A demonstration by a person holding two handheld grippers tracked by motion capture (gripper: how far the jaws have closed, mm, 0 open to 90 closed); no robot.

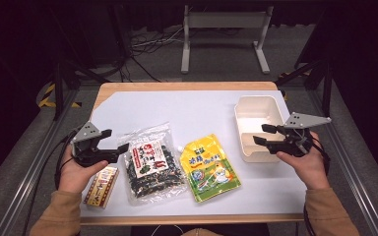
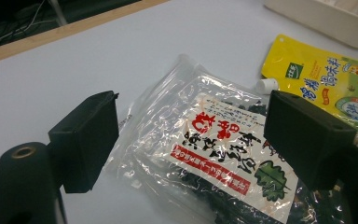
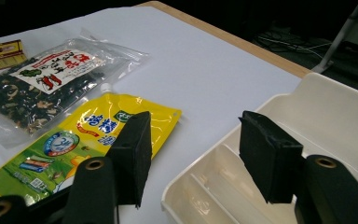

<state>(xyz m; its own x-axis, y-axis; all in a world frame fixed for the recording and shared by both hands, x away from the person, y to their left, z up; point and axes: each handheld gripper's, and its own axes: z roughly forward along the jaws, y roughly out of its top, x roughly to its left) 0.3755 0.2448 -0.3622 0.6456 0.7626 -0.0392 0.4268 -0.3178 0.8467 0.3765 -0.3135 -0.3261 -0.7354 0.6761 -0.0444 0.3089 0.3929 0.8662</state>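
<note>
step: left gripper lined up on clear seaweed bag; likely a pick-up toward the cream tray
left fingers: apart, nothing between them, hovering just left of the bag's far-left edge
right gripper: fingers apart, empty, over the tray's near-left rim
bag place: flat on white bench, left of centre, between small brown box and yellow spout pouch
tray place: far right of bench, divided inside, empty
grip tip: take the bag by its crinkled edge seam, not the filled middle; film is slippery
approach: come in low and level so one finger slides under the edge
risk: bag lies just beside the pouch cap; a drag could shove it
</note>
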